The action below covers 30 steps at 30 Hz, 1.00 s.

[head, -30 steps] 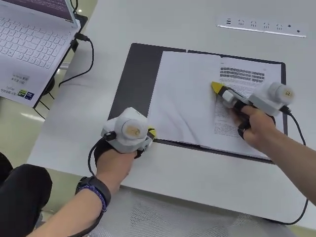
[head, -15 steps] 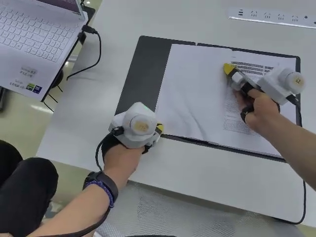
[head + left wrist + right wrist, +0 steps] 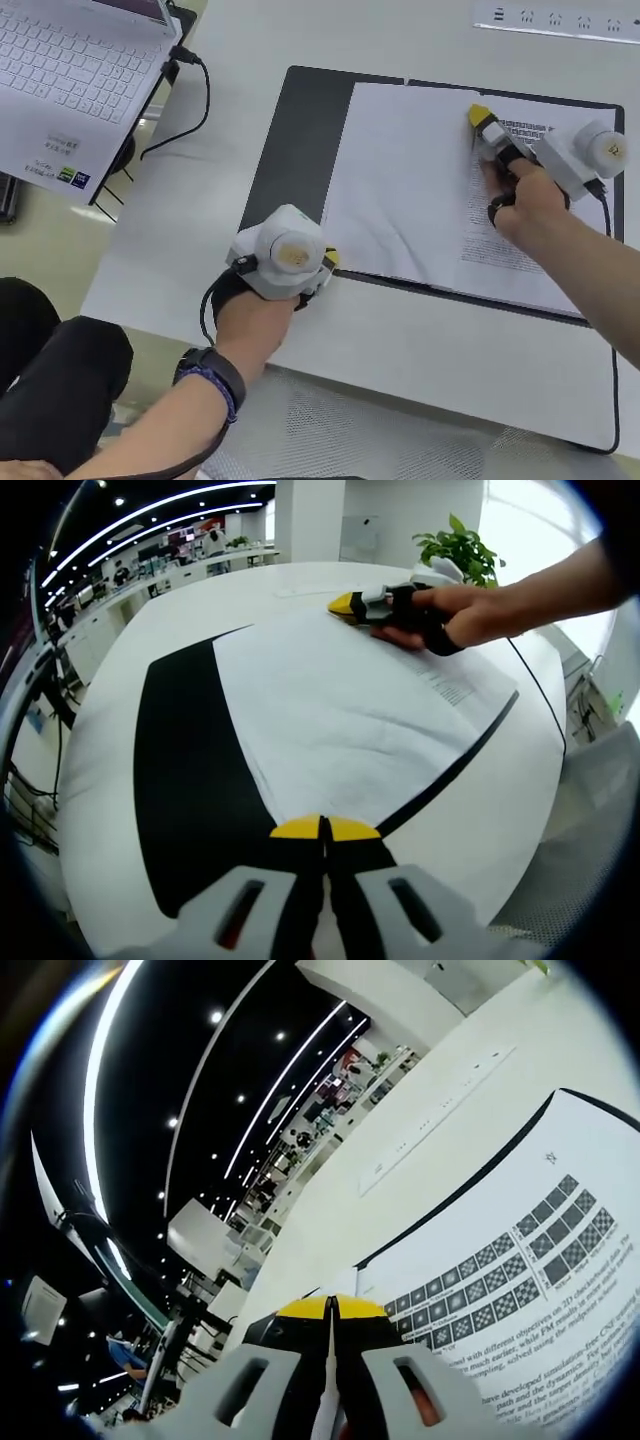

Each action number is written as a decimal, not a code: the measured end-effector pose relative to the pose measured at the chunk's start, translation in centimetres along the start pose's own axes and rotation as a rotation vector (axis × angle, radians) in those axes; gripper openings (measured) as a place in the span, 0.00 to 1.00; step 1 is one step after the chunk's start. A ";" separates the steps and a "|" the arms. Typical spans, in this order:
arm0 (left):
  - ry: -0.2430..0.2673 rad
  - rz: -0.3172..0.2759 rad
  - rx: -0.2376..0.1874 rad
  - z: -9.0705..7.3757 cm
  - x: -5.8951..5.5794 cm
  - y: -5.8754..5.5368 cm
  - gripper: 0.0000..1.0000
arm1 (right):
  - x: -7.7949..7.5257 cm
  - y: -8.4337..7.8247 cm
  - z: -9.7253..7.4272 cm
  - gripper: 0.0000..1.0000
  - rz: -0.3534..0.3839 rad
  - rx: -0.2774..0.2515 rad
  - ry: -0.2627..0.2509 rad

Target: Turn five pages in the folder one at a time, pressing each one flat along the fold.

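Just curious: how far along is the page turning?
A page lies turned, blank side up, on the open folder. The right gripper, shut, presses near the fold's top; the left gripper rests at the page's lower corner. How many turns remain cannot be told.

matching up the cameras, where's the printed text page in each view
head view: printed page at right, under the hand
left gripper view: page upper right, beside the hand
right gripper view: page on the right side
shared landmark: yellow-tipped right tongs at the page's top
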State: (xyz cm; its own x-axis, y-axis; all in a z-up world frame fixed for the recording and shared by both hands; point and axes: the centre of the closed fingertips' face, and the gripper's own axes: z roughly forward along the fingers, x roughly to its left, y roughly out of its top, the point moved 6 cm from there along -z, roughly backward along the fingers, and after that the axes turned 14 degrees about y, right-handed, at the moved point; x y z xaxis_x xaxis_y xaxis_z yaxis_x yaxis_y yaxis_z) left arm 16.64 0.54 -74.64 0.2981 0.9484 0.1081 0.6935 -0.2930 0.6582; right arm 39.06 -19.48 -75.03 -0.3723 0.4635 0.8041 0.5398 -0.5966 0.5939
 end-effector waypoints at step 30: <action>-0.002 -0.027 -0.010 -0.1 0.1 0.0 0.00 | -0.9 0.3 1.5 0.00 -0.071 0.118 0.076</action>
State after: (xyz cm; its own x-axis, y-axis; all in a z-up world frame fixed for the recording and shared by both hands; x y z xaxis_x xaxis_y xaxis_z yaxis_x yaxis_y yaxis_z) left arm 16.61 0.69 -74.59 0.2807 0.9557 0.0884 0.6948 -0.2659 0.6682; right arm 40.69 -19.08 -75.65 -0.4663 0.4484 0.7626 0.5935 -0.4806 0.6455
